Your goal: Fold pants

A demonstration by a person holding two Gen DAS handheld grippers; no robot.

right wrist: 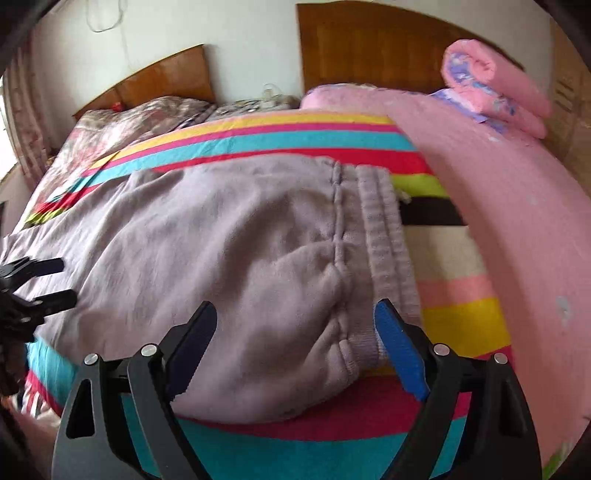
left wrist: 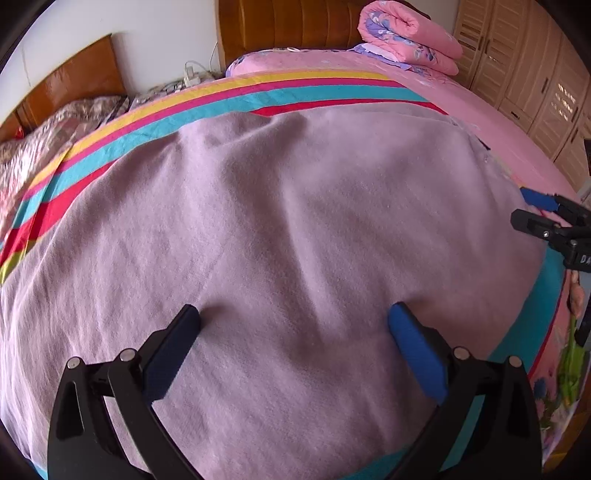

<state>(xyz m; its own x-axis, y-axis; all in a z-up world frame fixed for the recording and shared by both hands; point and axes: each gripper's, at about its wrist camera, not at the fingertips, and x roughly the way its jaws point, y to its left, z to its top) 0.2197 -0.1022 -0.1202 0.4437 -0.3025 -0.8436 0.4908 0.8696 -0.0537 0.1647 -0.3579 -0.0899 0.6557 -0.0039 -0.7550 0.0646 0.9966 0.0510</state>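
Black left tongs [left wrist: 293,319] with blue pads stand wide in the left wrist view, their tips resting on or just above the lilac fleece pants [left wrist: 280,221], nothing pinched between them. The pants lie spread flat over a striped sheet of yellow, pink, teal and red [left wrist: 236,94] on the bed, filling most of this view. At the right edge the other tongs [left wrist: 532,208] hang beside the pants' right border. A rolled pink floral quilt [left wrist: 406,37] sits far away by the wooden headboard [left wrist: 288,26].

Seen from the right wrist, the right tongs [right wrist: 295,319] gape wide over the near corner of the ribbed waistband [right wrist: 380,229], which lies on the right side of the garment; cloth lies between the pads but is not pressed.

The fabric looks soft, thick and light, likely to sag and crease when lifted and unlikely to slip. The waistband's stitched, doubled edge seems the firmest place to pinch, paired with a hold further left along the near edge.
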